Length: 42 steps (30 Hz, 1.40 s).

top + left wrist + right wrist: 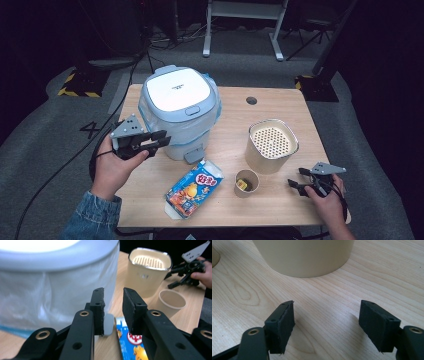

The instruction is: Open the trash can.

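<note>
A pale blue and white lidded bin with a plastic liner stands at the table's back left. My left gripper hovers against its left front side, jaws a little apart and empty. In the left gripper view the left gripper points past the bin's wall at a blue snack carton. My right gripper rests low at the front right, open, with bare wood between its jaws. A beige canister with a perforated top stands just beyond it, its base close ahead.
A small paper cup holding something yellow stands between the snack carton and the canister. The bin's grey pedal sticks out toward the carton. The wooden table has a round cable hole at the back.
</note>
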Tool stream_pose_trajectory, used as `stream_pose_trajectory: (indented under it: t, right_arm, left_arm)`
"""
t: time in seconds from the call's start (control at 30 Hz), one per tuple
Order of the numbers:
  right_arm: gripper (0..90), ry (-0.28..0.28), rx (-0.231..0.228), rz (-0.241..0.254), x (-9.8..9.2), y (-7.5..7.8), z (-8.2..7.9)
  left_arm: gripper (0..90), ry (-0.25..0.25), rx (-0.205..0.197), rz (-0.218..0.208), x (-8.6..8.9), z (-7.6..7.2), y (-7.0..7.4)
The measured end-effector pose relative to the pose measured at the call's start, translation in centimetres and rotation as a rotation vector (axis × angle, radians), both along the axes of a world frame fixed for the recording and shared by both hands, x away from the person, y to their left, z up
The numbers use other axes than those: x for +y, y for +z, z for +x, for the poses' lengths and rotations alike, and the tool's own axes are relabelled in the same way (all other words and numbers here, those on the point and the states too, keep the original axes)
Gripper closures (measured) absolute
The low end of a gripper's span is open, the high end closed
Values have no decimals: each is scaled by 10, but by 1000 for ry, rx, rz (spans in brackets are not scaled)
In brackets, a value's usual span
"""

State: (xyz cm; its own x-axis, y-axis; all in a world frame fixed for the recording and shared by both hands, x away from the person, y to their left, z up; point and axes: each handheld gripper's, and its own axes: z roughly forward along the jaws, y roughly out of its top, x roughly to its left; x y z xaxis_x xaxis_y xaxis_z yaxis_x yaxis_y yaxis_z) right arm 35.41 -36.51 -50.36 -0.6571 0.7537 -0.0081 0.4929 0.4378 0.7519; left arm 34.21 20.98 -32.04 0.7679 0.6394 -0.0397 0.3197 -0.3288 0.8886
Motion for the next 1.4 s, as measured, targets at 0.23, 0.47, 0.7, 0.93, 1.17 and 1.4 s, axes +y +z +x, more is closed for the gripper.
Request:
stream_pose_trajectory:
  t: [0.23, 0.47, 0.7, 0.93, 1.17, 1.4]
  right_arm:
    - [289, 4, -4, -4, 0, 0, 0]
    - [289, 6, -6, -3, 0, 0, -1]
    - [289, 6, -5, -3, 0, 0, -1]
    - [289, 7, -7, -4, 0, 0, -1]
    - [289, 7, -7, -4, 0, 0, -1]
    - [289, 7, -5, -3, 0, 0, -1]
  left_arm:
    - [723, -15, -42, -40, -4, 1, 21]
    - [727, -39, -57, -41, -19, 8, 35]
    - [770, -27, -77, -43, -37, 22, 39]
    - [881, 12, -97, -32, -49, 37, 36]
    - [900, 37, -79, -56, -54, 50, 29]
    - [899, 48, -89, -28, -63, 56, 26]
